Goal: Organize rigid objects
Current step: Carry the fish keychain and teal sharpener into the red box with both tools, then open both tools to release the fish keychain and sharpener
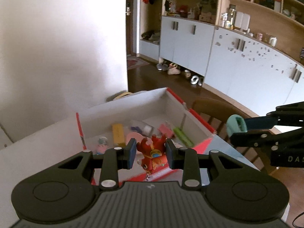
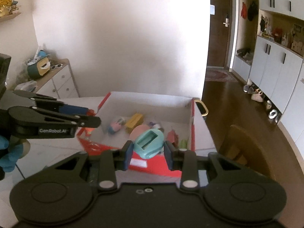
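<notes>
Holding a toy in each gripper over the red box (image 2: 152,168).

My left gripper (image 1: 151,153) is clamped on a red figure (image 1: 153,154), its lower part hidden behind my fingers; my right gripper (image 2: 148,153) is clenched on a teal piece (image 2: 149,142), both at the box's near edge. Inside the white-lined box lie a yellow block (image 2: 134,122), a pink disc (image 2: 137,132), a green stick (image 1: 182,136) and a small doll (image 2: 115,125), all blurred; other bits there I can't make out. My gloved hand (image 2: 8,153) is cut off at the frame's left.
</notes>
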`<state>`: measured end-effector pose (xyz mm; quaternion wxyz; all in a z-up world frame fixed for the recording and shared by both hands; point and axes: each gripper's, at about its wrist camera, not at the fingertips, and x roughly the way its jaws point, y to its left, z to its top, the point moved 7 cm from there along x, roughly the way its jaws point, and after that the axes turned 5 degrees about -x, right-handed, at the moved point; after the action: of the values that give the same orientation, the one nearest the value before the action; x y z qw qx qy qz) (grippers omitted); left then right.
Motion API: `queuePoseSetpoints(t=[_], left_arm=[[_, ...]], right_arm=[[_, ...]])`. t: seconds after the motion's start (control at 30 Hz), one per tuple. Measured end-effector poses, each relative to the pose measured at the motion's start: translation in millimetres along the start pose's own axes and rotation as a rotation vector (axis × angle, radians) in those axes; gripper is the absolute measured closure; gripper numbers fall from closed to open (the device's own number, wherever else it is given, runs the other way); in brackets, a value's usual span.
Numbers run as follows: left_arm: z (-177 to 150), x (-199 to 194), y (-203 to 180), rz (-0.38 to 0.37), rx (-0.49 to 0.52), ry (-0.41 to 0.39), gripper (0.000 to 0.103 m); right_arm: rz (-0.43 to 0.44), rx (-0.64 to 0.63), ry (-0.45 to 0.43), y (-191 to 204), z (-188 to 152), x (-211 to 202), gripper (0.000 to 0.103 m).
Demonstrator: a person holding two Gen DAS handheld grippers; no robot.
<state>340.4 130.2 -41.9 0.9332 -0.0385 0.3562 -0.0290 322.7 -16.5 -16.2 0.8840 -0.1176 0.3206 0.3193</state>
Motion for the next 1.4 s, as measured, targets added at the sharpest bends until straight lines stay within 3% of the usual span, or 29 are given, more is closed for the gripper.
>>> queuePoseSetpoints(t=[0.33, 0.63, 1.0, 1.4], left_arm=[[29.7, 40.6, 32.4, 0.107, -0.003, 0.013, 0.071], [24.8, 90.8, 49.1, 0.176, 0.007, 0.091, 0.071], [1.4, 145.0, 59.5, 0.211, 0.011, 0.216, 0.071], [-14.5, 182.9, 66.9, 0.205, 0.012, 0.315, 0.071]], right_arm=[[-0.02, -0.052, 0.02, -13.8, 20.8, 50.8, 0.069], [-0.028, -0.1, 0.063, -14.5, 32.8, 101.0, 0.069], [0.009, -0.106, 0.168, -13.1, 21.3, 164.1, 0.069], [0.016, -0.132, 0.268, -14.8, -1.6, 198.6, 0.069]])
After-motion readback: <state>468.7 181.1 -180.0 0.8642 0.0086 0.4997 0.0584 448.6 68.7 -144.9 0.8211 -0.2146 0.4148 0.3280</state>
